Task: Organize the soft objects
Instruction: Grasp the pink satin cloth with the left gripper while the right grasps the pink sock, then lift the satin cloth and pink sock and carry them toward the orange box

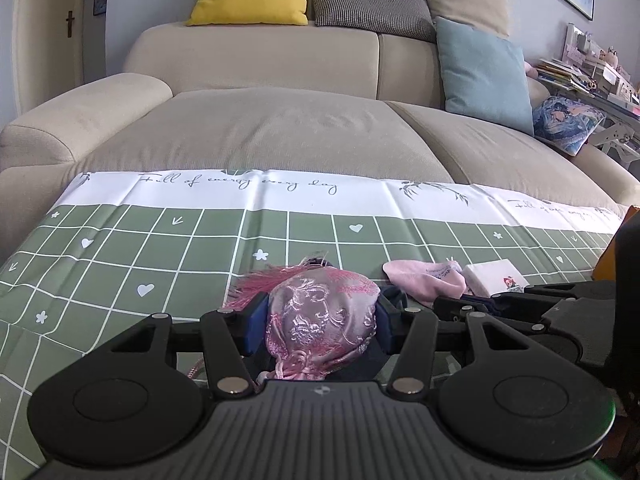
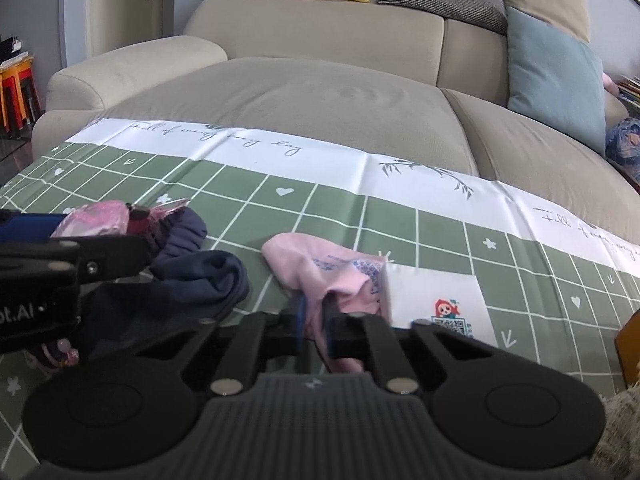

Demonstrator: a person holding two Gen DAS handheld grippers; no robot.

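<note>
My left gripper [image 1: 320,322] is shut on a pink brocade drawstring pouch [image 1: 324,312] with a pink tassel, held just above the green checked tablecloth [image 1: 120,264]. In the right wrist view the pouch [image 2: 96,218] shows at the far left in the left gripper's blue pads. My right gripper [image 2: 314,322] is shut on the edge of a pink sock [image 2: 320,264] that lies on the cloth; the sock also shows in the left wrist view [image 1: 424,284]. A dark navy sock [image 2: 200,276] lies crumpled between the two grippers.
A white tissue pack [image 2: 436,300] with a cartoon print lies right of the pink sock. A beige sofa [image 1: 280,120] with yellow, grey, tan and blue cushions stands behind the table. An orange-brown object [image 2: 628,344] sits at the right edge.
</note>
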